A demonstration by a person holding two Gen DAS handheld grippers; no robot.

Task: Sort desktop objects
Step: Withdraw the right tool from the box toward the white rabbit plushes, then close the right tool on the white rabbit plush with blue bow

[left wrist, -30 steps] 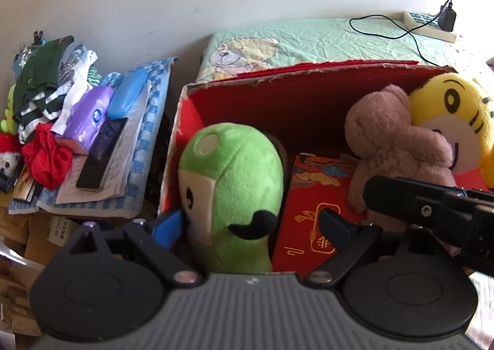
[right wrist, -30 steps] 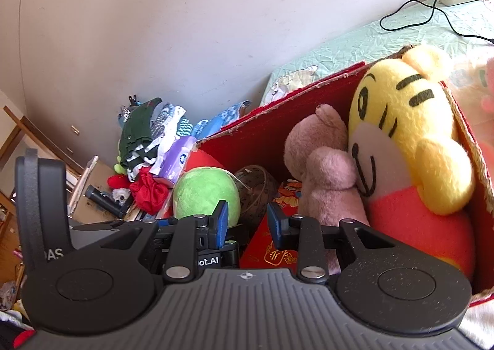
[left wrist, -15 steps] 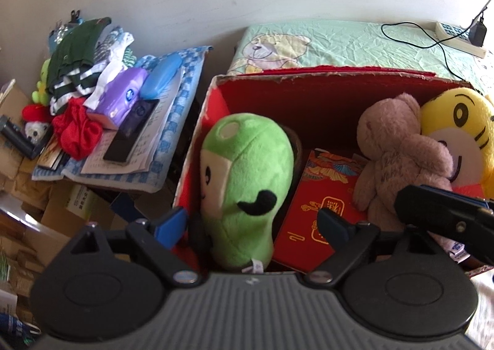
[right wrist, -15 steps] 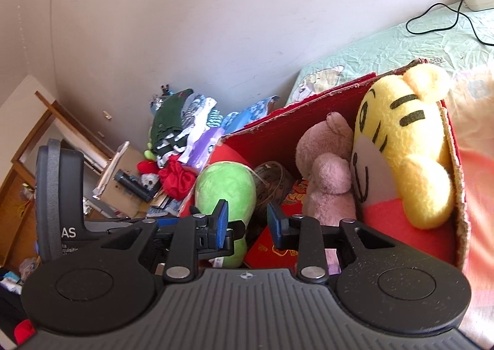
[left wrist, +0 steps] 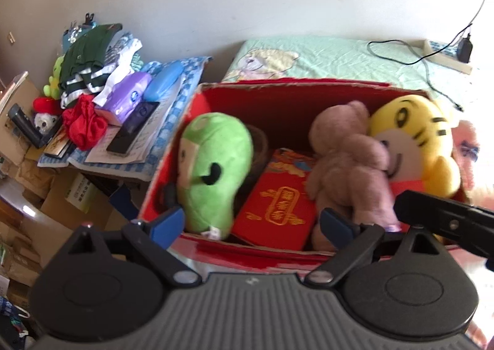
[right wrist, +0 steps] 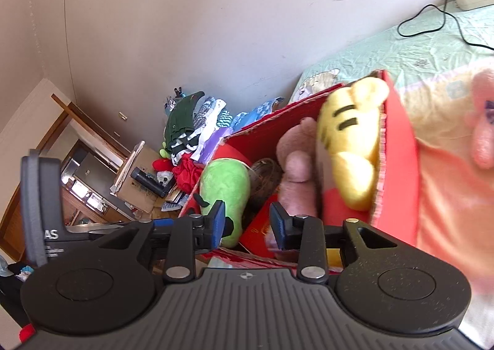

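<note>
A red cardboard box [left wrist: 293,84] holds a green plush [left wrist: 213,171], a brown bear [left wrist: 345,161], a yellow tiger plush [left wrist: 413,140] and a red gold-printed packet [left wrist: 278,208]. My left gripper [left wrist: 251,223] hovers open over the box's near rim, with nothing between its fingers; the green plush lies just beyond its left fingertip. In the right wrist view the same box [right wrist: 398,140] shows the green plush [right wrist: 225,186], bear [right wrist: 293,158] and tiger [right wrist: 352,140]. My right gripper [right wrist: 247,222] stands open and empty at the near rim.
Left of the box, a checked cloth [left wrist: 185,97] carries folded clothes [left wrist: 89,56], a purple pack [left wrist: 129,97], a blue case [left wrist: 163,84] and a black handset [left wrist: 132,127]. A power strip [left wrist: 447,56] and cable lie on the green sheet. A pink plush [right wrist: 481,134] lies right of the box.
Both grippers have drawn back and up from the box, so its near rim now shows. The green plush stays in the box. Neither gripper's opening has visibly changed.
</note>
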